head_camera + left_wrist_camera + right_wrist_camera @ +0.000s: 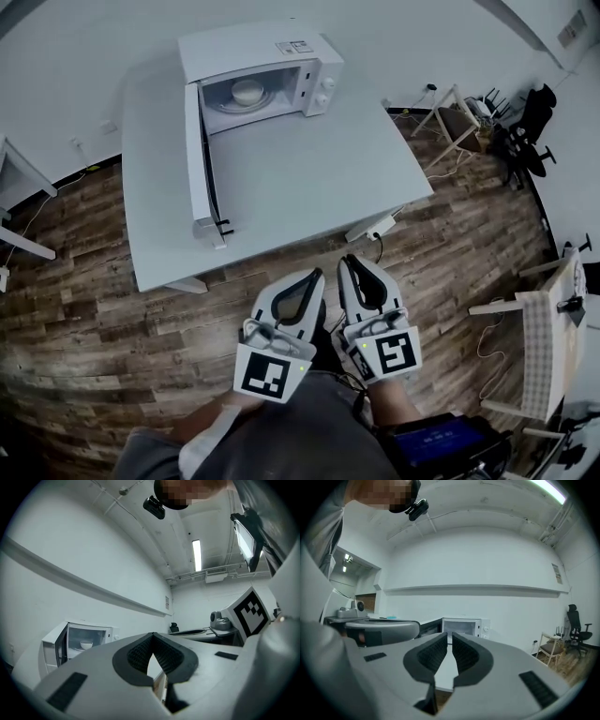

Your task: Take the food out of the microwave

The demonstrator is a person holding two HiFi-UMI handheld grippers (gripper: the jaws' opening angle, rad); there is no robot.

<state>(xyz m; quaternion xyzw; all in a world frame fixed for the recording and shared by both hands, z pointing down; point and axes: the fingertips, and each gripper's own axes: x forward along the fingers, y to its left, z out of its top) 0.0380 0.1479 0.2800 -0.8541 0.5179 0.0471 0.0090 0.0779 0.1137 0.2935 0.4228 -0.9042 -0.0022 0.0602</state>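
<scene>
A white microwave (pixel 267 70) stands at the far end of a grey table (pixel 309 178), its door (pixel 198 164) swung wide open to the left. Inside it sits a white bowl (pixel 248 92), also seen as the small bowl (pixel 86 644) in the left gripper view. Both grippers hang side by side off the table's near edge, over the wooden floor, pointing level at the microwave (pixel 461 626). My left gripper (pixel 317 274) is shut, its tips touching, nothing held. My right gripper (pixel 349 262) is shut too, with only a thin slit between its pads (pixel 465 652).
A folding chair (pixel 457 117) and a black office chair (pixel 525 131) stand on the floor to the table's right. A white slatted chair (pixel 544 347) stands near right. Another white table's corner (pixel 19 178) shows at left. A power strip (pixel 373 228) hangs under the table's edge.
</scene>
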